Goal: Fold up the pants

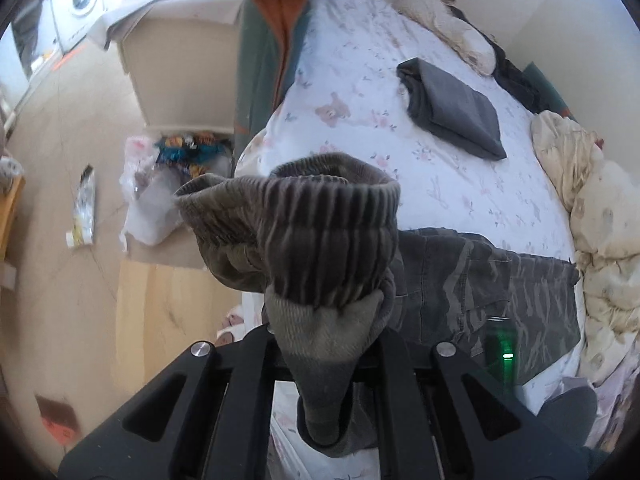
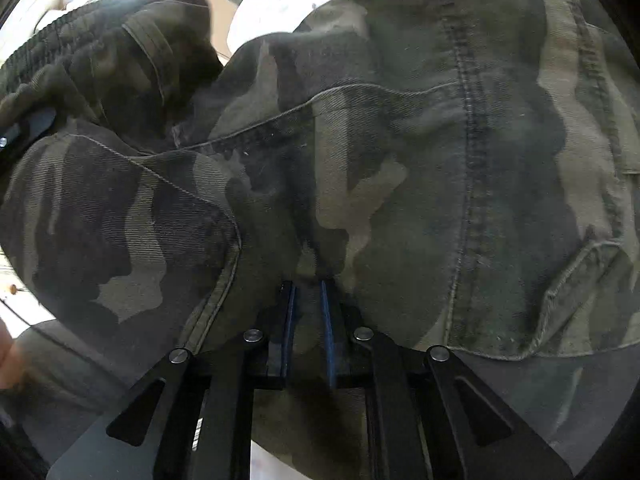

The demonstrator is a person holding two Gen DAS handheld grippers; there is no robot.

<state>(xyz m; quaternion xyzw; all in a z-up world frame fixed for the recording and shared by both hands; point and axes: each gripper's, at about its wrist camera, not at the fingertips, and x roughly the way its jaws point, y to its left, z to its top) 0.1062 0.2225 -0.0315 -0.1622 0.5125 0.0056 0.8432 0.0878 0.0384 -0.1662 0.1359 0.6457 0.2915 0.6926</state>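
camo pants point(image 2: 400, 160): left hand-held gripper point(image 1: 326, 344) pinches the ribbed cuff point(image 1: 304, 216), right hand-held gripper point(image 2: 308, 292) clamps cloth.

Your bed point(image 1: 352, 92) wears a white sheet printed with small flowers. On it you have a folded grey garment point(image 1: 456, 112) near the middle, the camouflage pants point(image 1: 500, 292) spread at the near edge, a cream quilt point(image 1: 596, 240) bunched along the right side, and a pale pillow point(image 1: 448, 28) at the far end.
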